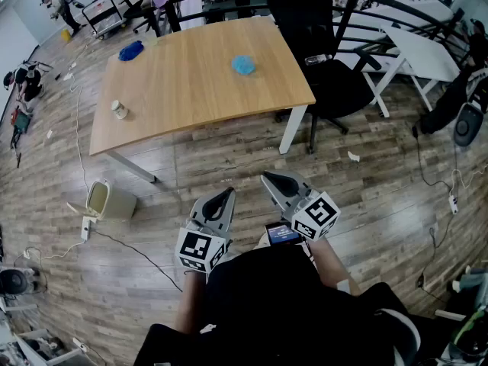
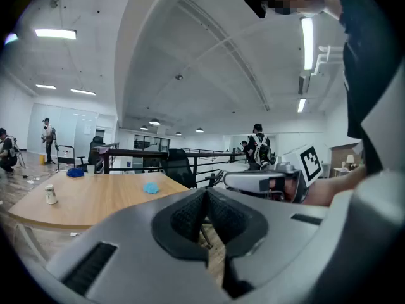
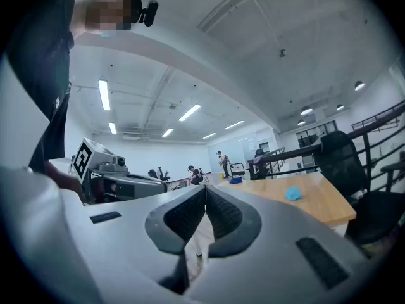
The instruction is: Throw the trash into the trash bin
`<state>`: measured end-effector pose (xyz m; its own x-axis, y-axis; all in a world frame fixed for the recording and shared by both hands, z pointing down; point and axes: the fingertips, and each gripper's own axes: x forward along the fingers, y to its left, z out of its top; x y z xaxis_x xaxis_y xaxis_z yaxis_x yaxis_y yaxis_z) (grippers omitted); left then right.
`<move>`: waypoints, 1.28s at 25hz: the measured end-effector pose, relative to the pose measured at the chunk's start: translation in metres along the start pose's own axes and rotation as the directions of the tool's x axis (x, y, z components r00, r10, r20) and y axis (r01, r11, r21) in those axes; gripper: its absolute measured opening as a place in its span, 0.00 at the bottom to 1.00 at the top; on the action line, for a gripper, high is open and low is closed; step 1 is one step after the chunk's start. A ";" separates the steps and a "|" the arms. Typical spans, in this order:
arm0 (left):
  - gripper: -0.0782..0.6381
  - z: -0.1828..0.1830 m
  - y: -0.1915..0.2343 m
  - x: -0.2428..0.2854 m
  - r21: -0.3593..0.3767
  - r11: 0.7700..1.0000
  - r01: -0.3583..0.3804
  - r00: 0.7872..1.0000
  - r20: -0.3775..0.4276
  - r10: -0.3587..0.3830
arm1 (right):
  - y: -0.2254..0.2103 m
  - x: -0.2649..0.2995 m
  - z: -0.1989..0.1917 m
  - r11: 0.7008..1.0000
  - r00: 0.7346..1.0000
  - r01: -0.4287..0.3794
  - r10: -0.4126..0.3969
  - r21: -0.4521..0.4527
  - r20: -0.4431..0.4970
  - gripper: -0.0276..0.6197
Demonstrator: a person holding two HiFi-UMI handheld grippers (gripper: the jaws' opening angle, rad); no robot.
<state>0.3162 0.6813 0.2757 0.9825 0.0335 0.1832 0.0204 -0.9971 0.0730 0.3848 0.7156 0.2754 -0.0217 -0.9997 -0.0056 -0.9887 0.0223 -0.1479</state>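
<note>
A large open office with a wood-plank floor (image 1: 229, 151) holds a light wooden table (image 1: 191, 90) on white legs, with a black office chair (image 1: 320, 48) at its right side and white desks (image 1: 423, 48) further right. On the tabletop a crumpled light-blue wad of trash (image 1: 244, 65) lies toward the right edge. A darker blue wad (image 1: 131, 50) sits near the far left corner, and a small paper cup (image 1: 119, 110) stands close to the near left edge. A small beige trash bin (image 1: 122, 204) rests on the floor just outside the table's near left leg, well apart from all three items, its open mouth facing up and to the left. A white scrap (image 1: 353, 156) lies on the floor right of the table.

The person stands back from the table's near edge with both tools held out in front. The left gripper (image 1: 229, 192) has its jaws pressed together with nothing between them, and it tilts slightly down. The right gripper (image 1: 266, 178) is likewise clamped shut and empty, held about level. The two sit side by side, near each other, over bare floor.
</note>
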 end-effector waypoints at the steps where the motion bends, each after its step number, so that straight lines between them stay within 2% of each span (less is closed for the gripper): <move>1: 0.10 0.001 -0.001 0.010 0.004 1.000 0.009 1.000 -0.005 -0.009 | -0.010 0.000 -0.002 1.000 1.000 0.007 -0.007 0.007 0.002 0.04; 6: 0.10 0.001 -0.004 0.057 0.025 0.997 0.069 0.997 -0.037 -0.068 | -0.047 0.007 -0.004 0.999 1.000 0.023 -0.024 0.026 0.011 0.04; 12: 0.10 0.012 0.026 0.121 0.041 0.990 0.133 0.991 -0.034 -0.132 | -0.105 0.030 0.002 0.997 0.997 0.078 -0.078 0.027 0.013 0.04; 17: 0.10 0.022 0.073 0.183 0.050 0.980 0.194 0.981 -0.023 -0.193 | -0.166 0.077 0.011 0.991 0.991 0.134 -0.134 0.000 0.000 0.04; 22: 0.10 0.053 0.132 0.228 0.022 0.975 0.223 0.974 0.025 -0.224 | -0.216 0.138 0.032 0.987 0.987 0.156 -0.157 -0.035 -0.018 0.04; 24: 0.10 0.064 0.159 0.242 0.025 0.975 0.221 0.974 0.041 -0.222 | -0.235 0.161 0.044 0.986 0.987 0.161 -0.162 -0.053 -0.018 0.04; 27: 0.10 0.077 0.207 0.264 0.008 0.985 0.174 0.983 0.063 -0.174 | -0.257 0.200 0.050 0.986 0.988 0.144 -0.148 -0.087 -0.045 0.04; 32: 0.10 0.098 0.272 0.296 -0.002 0.990 0.138 0.989 0.061 -0.138 | -0.298 0.258 0.052 0.986 0.984 0.148 -0.155 -0.081 -0.089 0.04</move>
<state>0.6308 0.4129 0.2534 0.9798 0.1663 0.1111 0.1555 -0.9828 0.0993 0.6816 0.4515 0.2666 0.1183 -0.9873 0.1057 -0.9898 -0.1257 -0.0669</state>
